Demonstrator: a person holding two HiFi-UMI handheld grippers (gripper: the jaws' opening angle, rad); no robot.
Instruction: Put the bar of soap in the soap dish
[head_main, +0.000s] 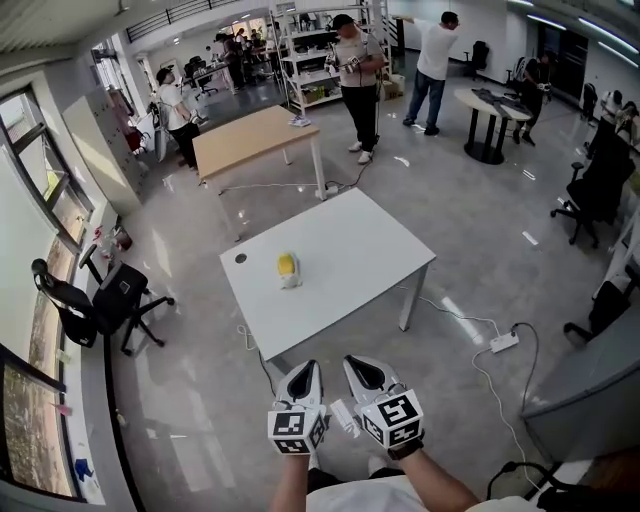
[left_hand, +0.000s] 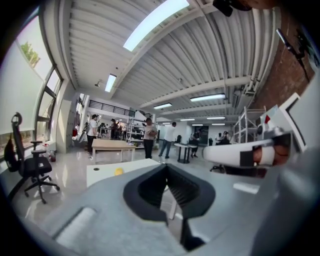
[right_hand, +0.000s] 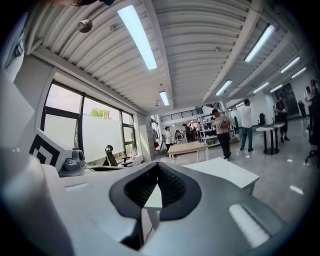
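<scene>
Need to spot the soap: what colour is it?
The soap is yellow; head view shows it best.

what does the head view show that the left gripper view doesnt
Only the head view: both grippers from above, the left gripper and right gripper side by side short of the white table, plus the power strip on the floor. Only the left gripper view: the ceiling light strips and its own jaws close up, shut with nothing between them. Both: the table, the yellow soap on it, the black office chair, the wooden table and people standing beyond.
</scene>
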